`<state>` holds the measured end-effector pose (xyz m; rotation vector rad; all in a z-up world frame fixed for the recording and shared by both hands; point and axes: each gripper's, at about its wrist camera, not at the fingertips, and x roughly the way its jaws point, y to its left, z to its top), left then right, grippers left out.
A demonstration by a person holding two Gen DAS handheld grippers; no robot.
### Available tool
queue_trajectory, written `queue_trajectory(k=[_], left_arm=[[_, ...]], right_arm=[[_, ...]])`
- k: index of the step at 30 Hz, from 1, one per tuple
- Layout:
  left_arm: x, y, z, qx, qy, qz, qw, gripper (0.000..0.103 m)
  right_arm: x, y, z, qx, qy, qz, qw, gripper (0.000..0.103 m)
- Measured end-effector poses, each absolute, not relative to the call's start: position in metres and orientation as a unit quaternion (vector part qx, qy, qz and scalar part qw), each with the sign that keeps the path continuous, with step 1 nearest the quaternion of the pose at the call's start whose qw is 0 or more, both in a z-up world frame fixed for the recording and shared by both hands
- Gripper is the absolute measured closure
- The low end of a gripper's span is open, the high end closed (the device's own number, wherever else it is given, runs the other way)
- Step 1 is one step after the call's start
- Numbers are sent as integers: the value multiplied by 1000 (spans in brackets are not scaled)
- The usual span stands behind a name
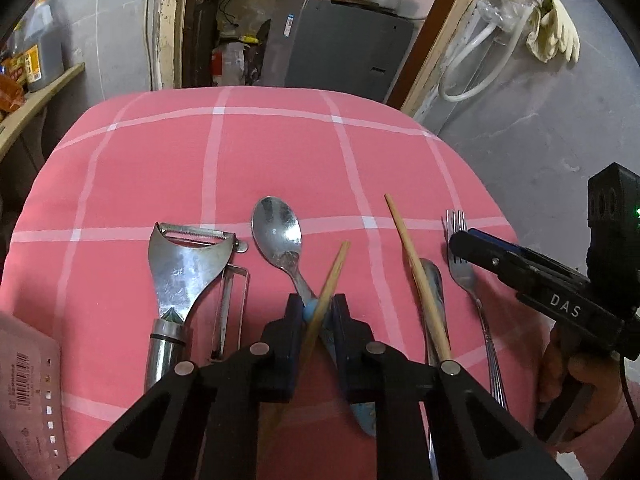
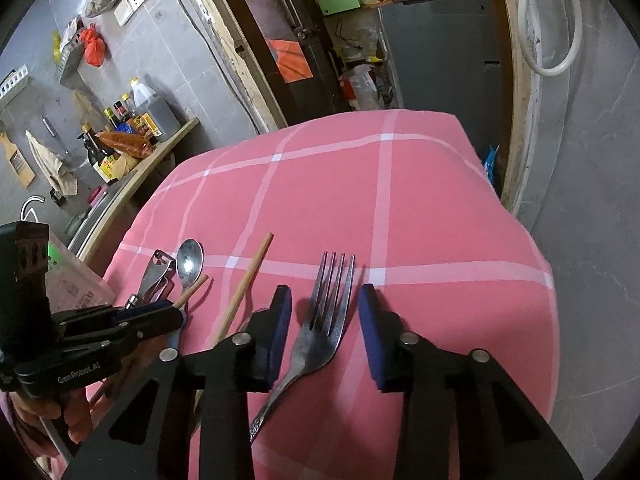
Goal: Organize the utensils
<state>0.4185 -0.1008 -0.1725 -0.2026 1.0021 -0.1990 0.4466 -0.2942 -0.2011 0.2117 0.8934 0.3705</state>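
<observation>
On the pink checked cloth [image 1: 160, 168] lie a metal peeler [image 1: 182, 276], a spoon [image 1: 278, 232] with a blue handle, a second chopstick [image 1: 416, 272] over another metal utensil, and a fork [image 1: 466, 272]. My left gripper [image 1: 317, 316] is shut on a wooden chopstick [image 1: 334, 276], held tilted just above the spoon's neck. My right gripper [image 2: 324, 320] is open, its pads either side of the fork [image 2: 328, 320] without touching it. The right gripper also shows in the left wrist view [image 1: 520, 264], and the left gripper in the right wrist view [image 2: 160, 312].
A pink packet with a barcode [image 1: 24, 392] lies at the cloth's left edge. A shelf with bottles [image 2: 132, 128] stands to the left. A grey cabinet [image 1: 340, 48] stands behind the table. The cloth drops off at the right edge [image 2: 544, 264].
</observation>
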Motion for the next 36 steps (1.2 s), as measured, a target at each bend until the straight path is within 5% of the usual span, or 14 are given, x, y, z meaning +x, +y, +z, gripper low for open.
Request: queue_trajectory(k=[12,36], left_arm=[[427,-103,-158,-166,479,-93,857,96],[456,-117,-194,-288,518,-162,789,95]], right_arm=[[450,-298,-206,114,437,175,875,88],[448,-299,-210,125,435,183,873,89]])
